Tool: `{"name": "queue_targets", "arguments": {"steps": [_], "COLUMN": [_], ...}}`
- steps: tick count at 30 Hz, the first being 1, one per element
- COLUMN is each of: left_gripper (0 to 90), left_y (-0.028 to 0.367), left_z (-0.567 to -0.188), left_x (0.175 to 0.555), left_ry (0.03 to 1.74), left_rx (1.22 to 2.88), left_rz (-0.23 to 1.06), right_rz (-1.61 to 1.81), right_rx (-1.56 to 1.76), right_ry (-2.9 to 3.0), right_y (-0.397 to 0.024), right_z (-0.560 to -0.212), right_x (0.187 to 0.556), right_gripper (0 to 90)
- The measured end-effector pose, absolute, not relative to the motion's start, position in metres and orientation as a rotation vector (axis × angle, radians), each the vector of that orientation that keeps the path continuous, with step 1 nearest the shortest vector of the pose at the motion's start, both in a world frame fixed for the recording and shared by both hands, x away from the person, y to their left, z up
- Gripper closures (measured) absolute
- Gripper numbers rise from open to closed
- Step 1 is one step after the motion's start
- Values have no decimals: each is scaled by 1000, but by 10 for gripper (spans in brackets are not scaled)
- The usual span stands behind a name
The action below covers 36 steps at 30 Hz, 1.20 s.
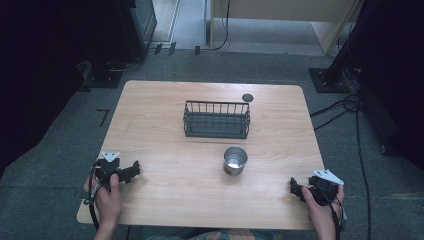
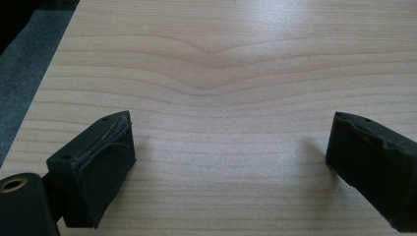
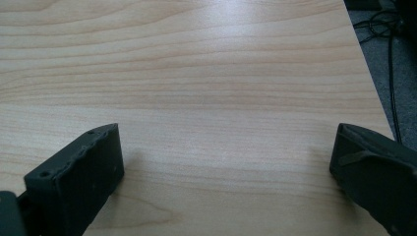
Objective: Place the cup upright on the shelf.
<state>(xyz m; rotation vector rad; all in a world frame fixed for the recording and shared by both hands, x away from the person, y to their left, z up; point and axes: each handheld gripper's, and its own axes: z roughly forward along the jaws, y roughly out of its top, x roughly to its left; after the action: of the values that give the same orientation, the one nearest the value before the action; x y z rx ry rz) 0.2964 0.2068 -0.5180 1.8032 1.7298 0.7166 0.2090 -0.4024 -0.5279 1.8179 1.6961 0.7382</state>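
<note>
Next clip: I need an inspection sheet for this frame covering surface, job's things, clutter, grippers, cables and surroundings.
Surface: light wooden table, bare between both grippers' fingers.
Job's things: dark wire basket at centre, empty as far as seen; metal cup upright, in front of it, apart.
Clutter: small dark round disc behind the basket.
Grippers: left gripper open at near left; right gripper open at near right corner.
Cables: black cables on the floor, right.
Surroundings: grey carpet; dark stands.
</note>
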Motion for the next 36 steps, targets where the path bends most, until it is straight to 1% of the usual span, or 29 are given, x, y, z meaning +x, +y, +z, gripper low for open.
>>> {"name": "queue_targets", "arguments": {"steps": [8, 14, 26, 36], "left_gripper": [48, 48, 48, 48], "left_y": [207, 207, 207, 207], "left_z": [-518, -518, -518, -518], "left_x": [296, 296, 296, 296], "left_ry": [1730, 1730, 1730, 1730], "left_rx": [1803, 1803, 1802, 1802], "left_rz": [716, 717, 717, 717], "right_rz": [733, 755, 862, 902], "right_rx": [1831, 1794, 1740, 1682], "right_ry": [1687, 1708, 1692, 1726], "right_y": [-398, -390, -379, -358], "right_z": [-527, -520, -490, -466], "right_x": [208, 209, 214, 227], "right_gripper": [0, 0, 0, 0]}}
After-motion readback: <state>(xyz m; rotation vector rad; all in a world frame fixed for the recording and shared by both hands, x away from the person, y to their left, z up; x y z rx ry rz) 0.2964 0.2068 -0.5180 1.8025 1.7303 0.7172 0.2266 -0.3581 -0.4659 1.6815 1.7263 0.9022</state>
